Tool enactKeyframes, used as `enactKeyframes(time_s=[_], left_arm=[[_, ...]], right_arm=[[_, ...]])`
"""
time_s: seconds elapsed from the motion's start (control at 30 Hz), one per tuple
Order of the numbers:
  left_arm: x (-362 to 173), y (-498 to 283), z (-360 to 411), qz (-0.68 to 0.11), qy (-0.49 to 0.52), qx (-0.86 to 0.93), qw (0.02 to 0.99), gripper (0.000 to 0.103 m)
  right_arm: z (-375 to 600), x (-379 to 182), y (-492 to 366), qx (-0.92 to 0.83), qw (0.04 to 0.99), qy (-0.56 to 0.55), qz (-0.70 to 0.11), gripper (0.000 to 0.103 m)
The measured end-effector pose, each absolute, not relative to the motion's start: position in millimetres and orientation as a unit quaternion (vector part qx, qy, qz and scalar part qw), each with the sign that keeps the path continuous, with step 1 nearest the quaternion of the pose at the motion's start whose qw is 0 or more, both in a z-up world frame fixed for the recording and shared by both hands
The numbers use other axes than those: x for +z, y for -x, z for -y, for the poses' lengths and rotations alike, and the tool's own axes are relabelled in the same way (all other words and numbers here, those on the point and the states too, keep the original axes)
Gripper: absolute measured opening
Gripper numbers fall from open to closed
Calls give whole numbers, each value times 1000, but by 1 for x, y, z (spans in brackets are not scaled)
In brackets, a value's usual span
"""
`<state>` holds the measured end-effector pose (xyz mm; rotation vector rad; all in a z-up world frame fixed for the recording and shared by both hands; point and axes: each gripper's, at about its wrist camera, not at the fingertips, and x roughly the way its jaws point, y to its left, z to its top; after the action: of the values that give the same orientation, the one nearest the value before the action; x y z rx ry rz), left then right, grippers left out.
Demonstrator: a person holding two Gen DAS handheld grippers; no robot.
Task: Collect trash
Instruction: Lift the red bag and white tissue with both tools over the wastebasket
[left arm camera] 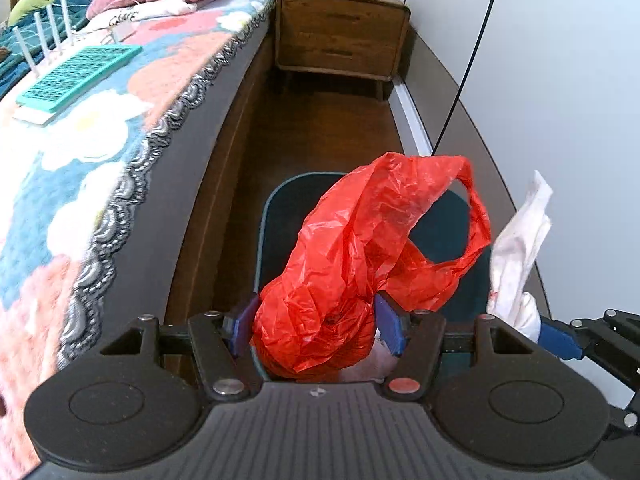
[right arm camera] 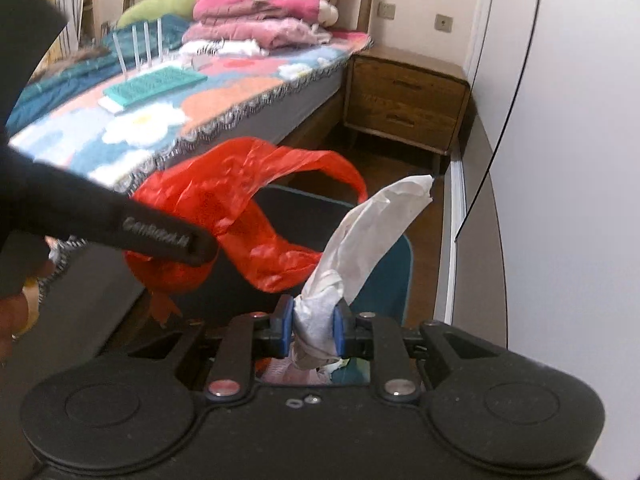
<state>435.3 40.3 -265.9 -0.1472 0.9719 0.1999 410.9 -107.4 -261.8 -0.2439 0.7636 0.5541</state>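
Left gripper (left arm camera: pixel 316 326): its blue pads are clamping the bunched lower part of a crinkled red plastic bag (left arm camera: pixel 372 248), whose loop handles are flopping loose above the dark teal rectangular bin (left arm camera: pixel 266 216).

Right gripper (right arm camera: pixel 313 326): its jaws are standing narrow, pinching the twisted neck of a crumpled white paper wad (right arm camera: pixel 368 232), which is sticking up over the bin's far right corner.

Handling, as judged: both items are looking light, soft and limp; the bag film is probably slippery, so the gathered bunch is the sound hold.

Room: the bin is sitting on the brown wooden floor (left arm camera: pixel 320 132), just beside the patterned bed's dark edge (left arm camera: pixel 224 120); the white wall (left arm camera: pixel 560 80) is closing the right; the wooden nightstand (left arm camera: pixel 340 36) is standing well apart beyond.
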Motion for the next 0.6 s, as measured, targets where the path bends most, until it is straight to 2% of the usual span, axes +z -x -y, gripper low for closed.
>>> enactKeyframes(time_s=[0.3, 0.6], left_arm=[[-309, -467, -32, -499, 65, 78, 861, 61], [-343, -475, -25, -536, 44, 66, 841, 63]], right_arm=[[92, -298, -446, 266, 865, 140, -401, 20], [91, -324, -455, 265, 848, 142, -437, 25]])
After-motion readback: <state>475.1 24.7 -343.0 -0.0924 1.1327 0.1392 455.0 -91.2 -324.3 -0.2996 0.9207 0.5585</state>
